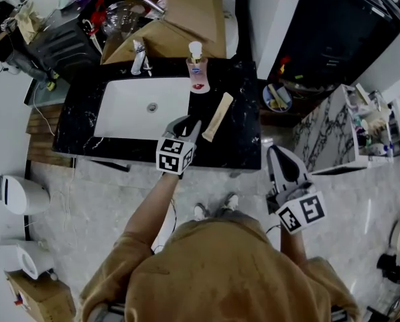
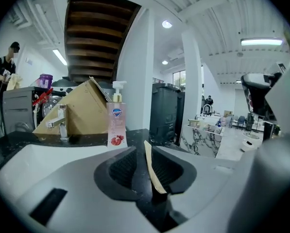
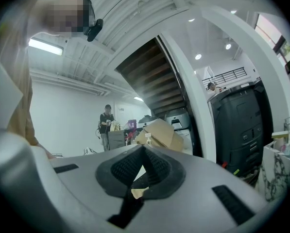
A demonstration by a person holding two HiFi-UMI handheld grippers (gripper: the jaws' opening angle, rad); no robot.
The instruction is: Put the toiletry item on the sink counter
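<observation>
Now tube (image 2: 152, 168) between left fingers (image 2: 123, 171)

Your desk (image 1: 243, 129) looks like glossy black veined stone, its basin (image 1: 129, 106) smooth white. The faucet (image 2: 62, 123) is shiny metal, the soap bottle (image 2: 117, 125) clear plastic, the box (image 2: 86, 110) matt cardboard.

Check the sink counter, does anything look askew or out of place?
The tan toiletry item lies flat at a slant on the black counter, right of the basin, unlike the upright soap bottle. Nothing looks spilled.
</observation>
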